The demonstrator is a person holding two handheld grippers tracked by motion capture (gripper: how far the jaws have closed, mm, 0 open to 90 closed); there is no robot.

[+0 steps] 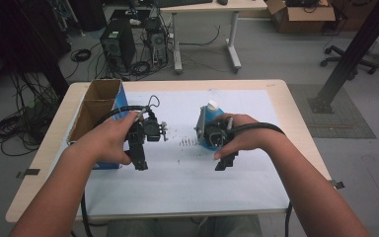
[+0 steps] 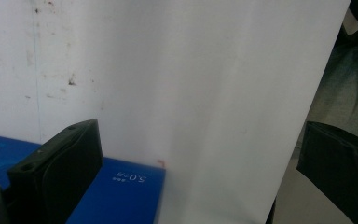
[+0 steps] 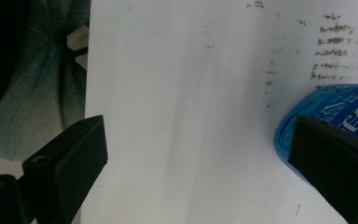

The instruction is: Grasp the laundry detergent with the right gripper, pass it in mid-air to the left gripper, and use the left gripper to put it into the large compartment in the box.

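Two grippers are held over the white sheet [image 1: 187, 173] on the bench [image 1: 296, 123], fingers pointing toward the person's edge. Left gripper [image 1: 140, 163]: fingers apart, nothing between them; the left gripper view shows bare sheet in the gap, and a blue box face [image 2: 121, 191] with white print just behind and beside the left finger [image 2: 60, 168]. The high view places that blue face as the side of an open cardboard box [image 1: 96, 106] behind the left hand [image 1: 106, 140]. Right gripper [image 1: 225, 162]: fingers apart, gripping nothing. The right gripper view shows a blue bottle [image 3: 335, 109] lying on the sheet, its rounded end just behind the right finger [image 3: 335, 163]; contact cannot be told. High view adds its white cap [image 1: 212, 105] on the far side of the right hand [image 1: 244, 136]. Between the two grippers lies open sheet with dark smudges [image 1: 190, 142]. Ahead of both fingertips the sheet's near edge shows, with grey-green cloth [image 3: 42, 84] beyond it.
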